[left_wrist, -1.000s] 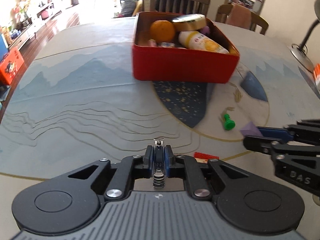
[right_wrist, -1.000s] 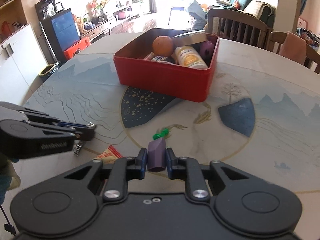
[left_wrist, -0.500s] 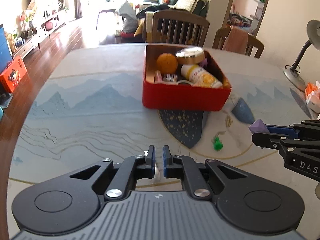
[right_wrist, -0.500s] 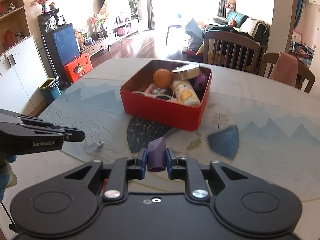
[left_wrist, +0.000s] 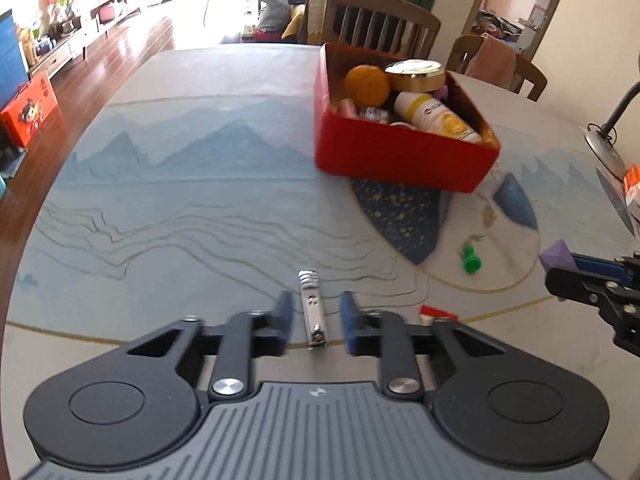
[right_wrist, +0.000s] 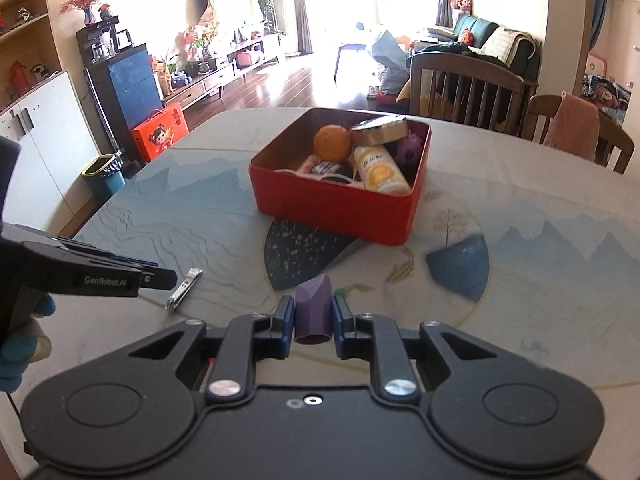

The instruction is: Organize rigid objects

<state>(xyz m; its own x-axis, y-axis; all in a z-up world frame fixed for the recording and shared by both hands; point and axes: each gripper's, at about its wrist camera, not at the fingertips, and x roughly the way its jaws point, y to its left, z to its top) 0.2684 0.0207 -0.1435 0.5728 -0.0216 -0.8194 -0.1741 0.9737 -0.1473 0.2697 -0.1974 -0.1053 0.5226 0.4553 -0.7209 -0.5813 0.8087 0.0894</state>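
Note:
A silver nail clipper [left_wrist: 312,312] lies flat on the table, in line with the gap of my left gripper [left_wrist: 316,302]. Its jaws are opening and the blue pads [left_wrist: 285,306] stand clear of the clipper on both sides. The right wrist view shows the clipper [right_wrist: 184,288] on the table just below the left gripper [right_wrist: 160,278]. My right gripper [right_wrist: 313,310] is shut on a purple crystal-shaped block [right_wrist: 313,306] and held above the table. A red box [left_wrist: 400,156] further back holds an orange [left_wrist: 367,85], a round tin and a yellow bottle.
A small green piece [left_wrist: 471,263] and a red packet [left_wrist: 436,312] lie on the table between the grippers. A desk lamp [left_wrist: 604,140] stands at the right edge. Wooden chairs [right_wrist: 468,88] stand behind the table's far rim.
The left gripper held the clipper a second ago. Since then it has let go, pulled back and spread its jaws, and the clipper lies on the table. The right gripper keeps the purple block.

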